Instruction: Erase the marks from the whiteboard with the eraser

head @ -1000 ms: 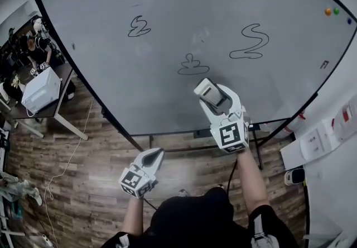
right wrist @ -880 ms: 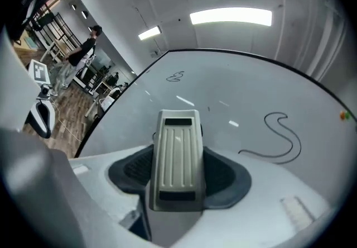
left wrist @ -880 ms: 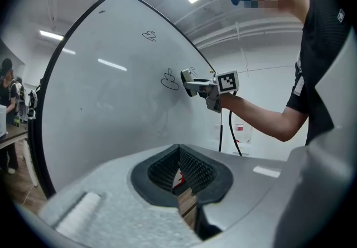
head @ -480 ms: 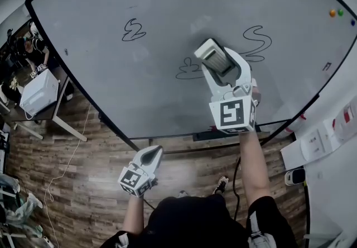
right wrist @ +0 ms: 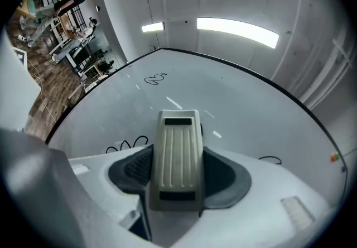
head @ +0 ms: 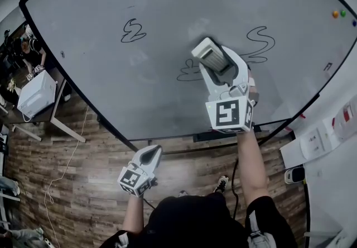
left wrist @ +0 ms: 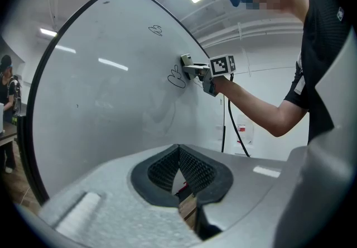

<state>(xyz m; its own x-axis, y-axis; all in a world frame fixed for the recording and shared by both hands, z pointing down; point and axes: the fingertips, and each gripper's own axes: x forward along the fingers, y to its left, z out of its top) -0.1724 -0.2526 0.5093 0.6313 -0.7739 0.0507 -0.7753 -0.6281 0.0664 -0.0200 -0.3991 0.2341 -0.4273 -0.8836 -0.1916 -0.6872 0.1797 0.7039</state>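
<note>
A large whiteboard (head: 167,12) carries three black squiggles: one at upper left (head: 133,30), one in the middle (head: 188,72), one at right (head: 259,40). My right gripper (head: 215,62) is shut on a pale ribbed eraser (head: 207,53) (right wrist: 177,157), held against the board at the right side of the middle squiggle (right wrist: 127,143). My left gripper (head: 149,156) hangs low below the board, shut with nothing in it (left wrist: 179,177). From the left gripper view the right gripper (left wrist: 196,70) presses on the board beside the middle squiggle (left wrist: 177,79).
Coloured magnets (head: 338,13) sit at the board's far right. A desk with a white box (head: 35,94) stands at left on the wooden floor (head: 67,174). A wall with sockets (head: 318,141) is at right. A cable (head: 233,174) hangs from the right gripper.
My right gripper rose with the eraser from below the middle squiggle up onto the board beside it, then shifted slightly left. The left gripper stayed low.
</note>
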